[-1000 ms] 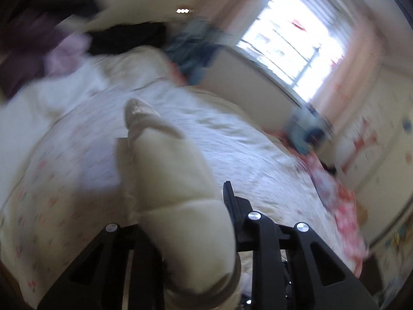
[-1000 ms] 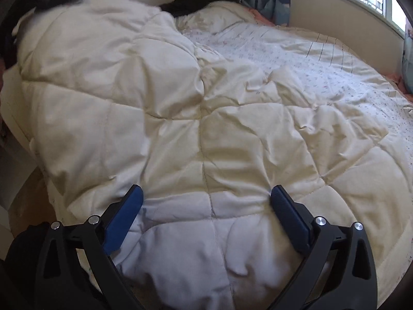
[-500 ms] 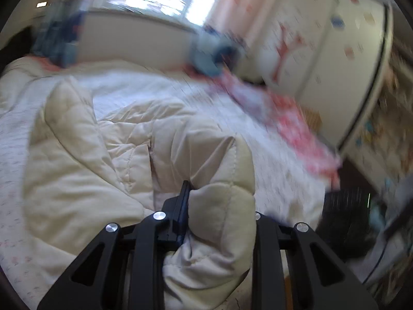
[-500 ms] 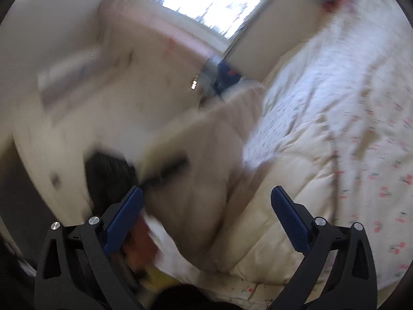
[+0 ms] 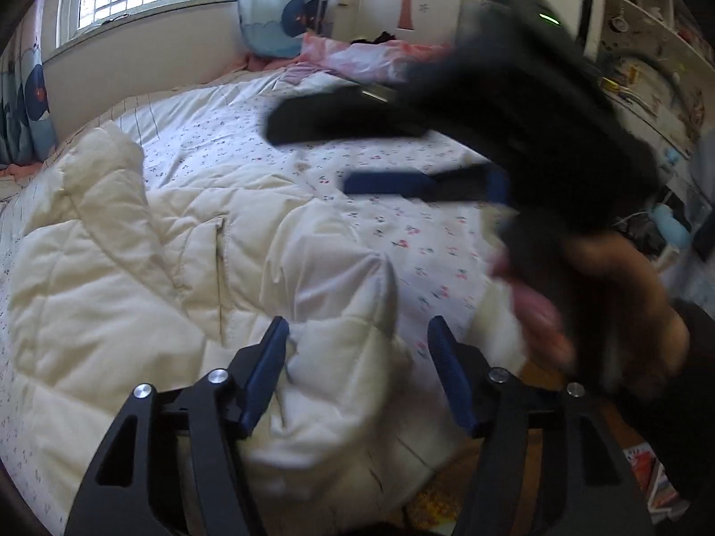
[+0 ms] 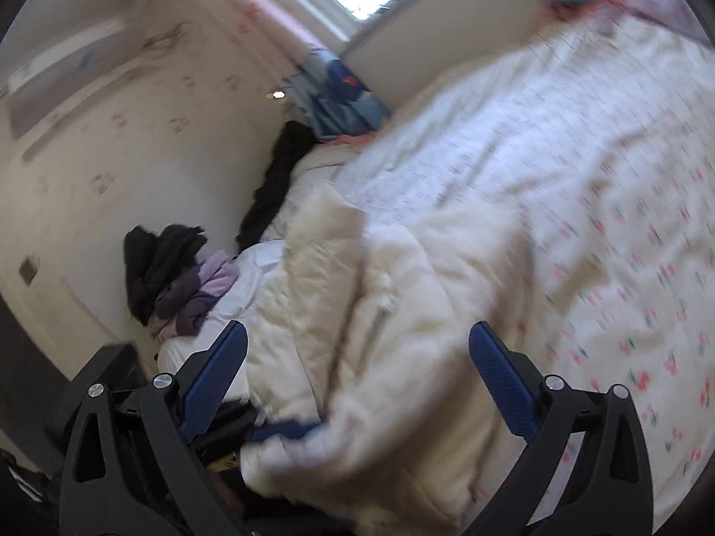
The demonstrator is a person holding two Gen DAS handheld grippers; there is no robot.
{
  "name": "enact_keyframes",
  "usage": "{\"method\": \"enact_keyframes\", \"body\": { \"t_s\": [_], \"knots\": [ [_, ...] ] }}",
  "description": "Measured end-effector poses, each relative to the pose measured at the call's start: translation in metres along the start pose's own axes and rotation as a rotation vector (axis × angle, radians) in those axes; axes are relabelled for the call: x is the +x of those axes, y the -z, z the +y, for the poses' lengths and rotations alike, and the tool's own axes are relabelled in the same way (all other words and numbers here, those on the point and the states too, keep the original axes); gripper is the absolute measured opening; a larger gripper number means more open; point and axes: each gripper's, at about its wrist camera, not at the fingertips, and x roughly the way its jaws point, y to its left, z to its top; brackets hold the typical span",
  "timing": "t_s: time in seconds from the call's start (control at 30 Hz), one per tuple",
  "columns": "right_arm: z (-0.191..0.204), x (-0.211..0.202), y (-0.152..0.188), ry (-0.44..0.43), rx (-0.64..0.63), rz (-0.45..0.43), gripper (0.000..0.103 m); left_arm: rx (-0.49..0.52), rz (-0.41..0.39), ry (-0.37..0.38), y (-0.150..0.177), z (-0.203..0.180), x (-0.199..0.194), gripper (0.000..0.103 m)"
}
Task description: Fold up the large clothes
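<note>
Coat: the cream quilted puffer coat (image 5: 147, 268) lies spread on the bed (image 5: 250, 134), filling the left wrist view from nine o'clock down to six, one padded fold bunched at the near edge of the mattress.
Left gripper (image 5: 357, 375): jaws opening right now, the fold lying loose between the blue pads, neither one pressing it; my read, it's being let go so the fold can settle flat.
Right gripper (image 6: 357, 384): jaws spread wide, nothing pinched, coat beneath them; in the left wrist view it sweeps across at two o'clock, blurred.
Hand (image 5: 625, 308): wrapped round the right gripper's handle, at four o'clock.
Clothes pile (image 6: 174, 277): dark and lilac garments heaped by the wall, at nine o'clock, likely waiting their turn.
</note>
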Motion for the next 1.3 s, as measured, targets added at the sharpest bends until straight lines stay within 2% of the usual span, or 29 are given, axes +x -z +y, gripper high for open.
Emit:
{"method": "enact_keyframes", "body": {
  "t_s": [0.07,0.17,0.23,0.3,0.33,0.4,0.43,0.47,0.5,0.53,0.57,0.6,0.67,0.73,0.77,0.83,0.87,0.9,0.93,0.97,1.0,1.1,1.2,1.3],
  "knots": [
    [0.012,0.007,-0.004,-0.006,-0.043,0.026,0.096,-0.008,-0.02,0.022,0.009,0.0,-0.027,0.066],
    [0.035,0.03,-0.009,-0.011,-0.144,0.126,0.096,-0.031,-0.103,0.033,0.024,0.011,-0.084,0.07],
    [0.052,0.044,0.0,-0.021,-0.208,0.19,0.096,-0.094,-0.195,-0.028,0.03,0.038,-0.121,0.08],
    [0.06,0.056,0.012,-0.029,-0.23,0.248,0.096,-0.222,-0.261,-0.159,0.035,0.081,-0.142,0.086],
    [0.06,0.064,0.021,-0.011,-0.232,0.29,0.096,-0.309,-0.269,-0.237,0.037,0.11,-0.143,0.086],
    [0.058,0.075,0.036,0.079,-0.254,0.319,0.096,-0.406,-0.222,-0.313,0.042,0.159,-0.127,0.086],
    [0.052,0.073,0.041,0.096,-0.232,0.3,0.096,-0.44,-0.177,-0.325,0.044,0.179,-0.109,0.086],
    [0.044,0.065,0.043,0.063,-0.183,0.256,0.096,-0.454,-0.15,-0.308,0.043,0.187,-0.096,0.086],
    [0.038,0.057,0.044,0.036,-0.145,0.223,0.096,-0.461,-0.116,-0.24,0.044,0.192,-0.077,0.086],
    [0.031,0.05,0.045,0.025,-0.114,0.194,0.096,-0.449,-0.086,-0.186,0.04,0.189,-0.06,0.086],
    [0.023,0.044,0.046,0.017,-0.093,0.185,0.096,-0.404,-0.056,-0.206,0.032,0.172,-0.038,0.086],
    [0.009,0.048,0.046,0.021,-0.06,0.214,0.096,-0.347,-0.034,-0.239,0.026,0.157,-0.026,0.086],
    [-0.016,0.056,0.048,0.076,-0.024,0.253,0.096,-0.23,-0.002,-0.228,0.008,0.123,-0.007,0.086],
    [-0.032,0.038,0.045,0.043,0.053,0.171,0.096,-0.128,0.015,-0.238,-0.008,0.1,0.002,0.086],
    [-0.031,0.029,0.043,0.03,0.049,0.137,0.096,-0.104,0.017,-0.249,-0.009,0.096,0.001,0.086],
    [-0.019,0.019,0.036,0.035,0.012,0.095,0.096,-0.13,0.016,-0.255,-0.005,0.105,0.004,0.086],
    [-0.015,0.022,0.033,0.089,-0.006,0.11,0.096,-0.145,0.011,-0.251,-0.005,0.109,0.005,0.086],
    [-0.012,0.031,0.033,0.215,-0.027,0.148,0.096,-0.162,0.003,-0.246,-0.004,0.112,0.007,0.086],
    [-0.015,0.043,0.036,0.293,-0.021,0.191,0.096,-0.17,-0.001,-0.249,-0.003,0.113,0.006,0.086],
    [-0.022,0.057,0.043,0.298,0.007,0.24,0.096,-0.173,0.002,-0.251,0.0,0.114,0.002,0.086],
    [-0.027,0.065,0.048,0.298,0.017,0.249,0.096,-0.169,0.007,-0.248,0.004,0.107,0.001,0.086],
    [-0.027,0.077,0.051,0.31,-0.014,0.212,0.097,-0.162,0.011,-0.257,0.009,0.103,-0.001,0.086],
    [0.003,0.094,0.043,0.334,-0.194,0.19,0.097,-0.214,-0.011,-0.305,0.015,0.101,0.002,0.086],
    [-0.009,0.116,0.032,0.264,-0.228,0.246,0.097,-0.256,-0.02,-0.328,0.02,0.1,0.005,0.086]
  ]
}}
